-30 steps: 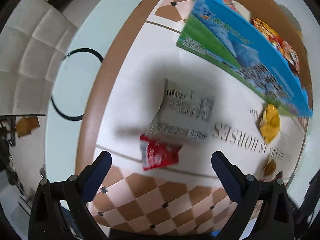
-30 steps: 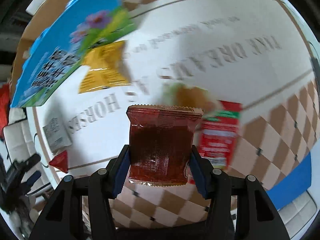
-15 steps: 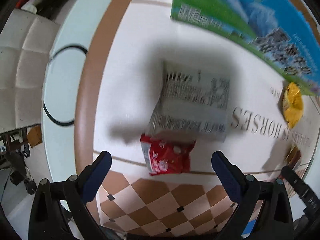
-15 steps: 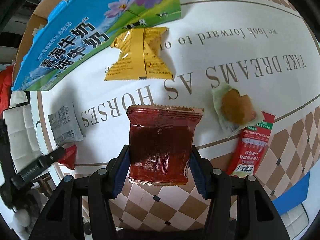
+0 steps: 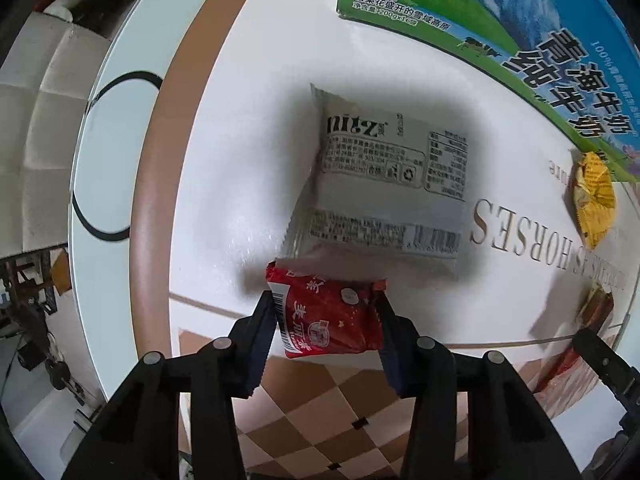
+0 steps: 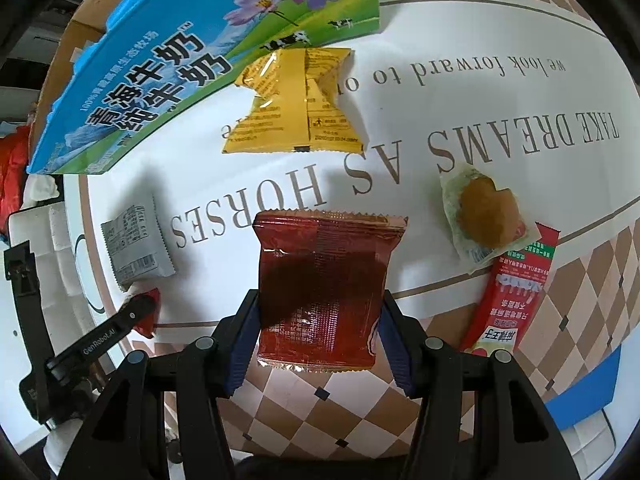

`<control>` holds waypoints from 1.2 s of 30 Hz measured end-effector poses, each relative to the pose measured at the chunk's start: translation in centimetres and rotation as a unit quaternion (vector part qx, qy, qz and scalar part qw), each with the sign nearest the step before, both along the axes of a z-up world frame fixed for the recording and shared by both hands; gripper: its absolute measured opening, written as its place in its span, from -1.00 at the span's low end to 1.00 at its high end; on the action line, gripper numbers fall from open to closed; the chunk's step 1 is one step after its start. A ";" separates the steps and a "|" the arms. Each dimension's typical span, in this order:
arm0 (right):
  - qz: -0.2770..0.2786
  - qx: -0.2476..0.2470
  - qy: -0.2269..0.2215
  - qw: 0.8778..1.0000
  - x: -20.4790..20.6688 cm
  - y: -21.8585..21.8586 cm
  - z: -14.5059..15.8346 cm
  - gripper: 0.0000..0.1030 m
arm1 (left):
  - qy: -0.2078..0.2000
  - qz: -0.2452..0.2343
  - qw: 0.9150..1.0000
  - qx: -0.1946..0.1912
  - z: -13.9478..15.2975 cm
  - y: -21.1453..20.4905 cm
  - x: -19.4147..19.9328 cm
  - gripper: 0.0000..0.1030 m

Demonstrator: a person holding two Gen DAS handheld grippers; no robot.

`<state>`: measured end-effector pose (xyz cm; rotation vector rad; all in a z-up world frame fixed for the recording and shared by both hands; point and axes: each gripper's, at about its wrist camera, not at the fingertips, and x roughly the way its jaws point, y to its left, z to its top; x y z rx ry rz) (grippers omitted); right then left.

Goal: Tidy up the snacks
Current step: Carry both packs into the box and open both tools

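Left gripper [image 5: 326, 320] closing on small red foil packet [image 5: 328, 320]; right gripper [image 6: 318, 320] pinching dark red crinkled pouch [image 6: 320, 288]; grey, yellow packets beside blue milk carton [image 6: 192, 52] still unsorted.

The white tablecloth [image 6: 500, 128] carries large serif capitals, "TAKE DREAMS AS HORSES", upside down in the right wrist view, with a smaller line beyond them, "we look forward to". The blue-and-green cardboard milk carton [image 6: 168, 64], beyond those capitals, bears large Chinese characters and "100%". Left of the capitals, the grey foil snack packet [image 5: 384, 184] shows "nitz". The black left gripper [image 6: 100, 336] reads "GenRobot.AI".
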<state>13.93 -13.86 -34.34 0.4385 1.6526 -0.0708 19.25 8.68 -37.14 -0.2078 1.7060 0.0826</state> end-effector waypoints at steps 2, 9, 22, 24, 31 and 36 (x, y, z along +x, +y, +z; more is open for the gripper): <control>0.001 0.002 -0.006 1.000 0.0 -0.1 0.6 0.15 | -0.006 0.002 1.000 -0.007 0.8 -0.6 -0.6 -0.15; 0.017 0.029 -0.035 0.999 0.4 -0.6 4.7 0.15 | -0.062 -0.006 0.996 -0.061 7.7 -2.8 -1.0 -0.15; 0.027 0.014 -0.158 0.987 11.7 -2.2 16.6 0.15 | -0.204 -0.065 0.975 -0.059 20.8 -5.0 11.8 -0.15; 0.028 -0.004 -0.164 0.986 14.1 -2.4 16.8 0.15 | -0.200 -0.070 0.976 -0.040 20.2 -4.8 14.4 -0.15; 0.030 -0.044 -0.140 0.989 20.9 -2.4 14.0 0.15 | -0.139 -0.068 0.988 -0.005 15.0 -3.1 21.9 -0.15; 0.034 -0.055 -0.100 0.993 23.3 -2.2 9.7 0.15 | -0.101 -0.087 0.991 0.021 12.3 -3.0 24.2 -0.15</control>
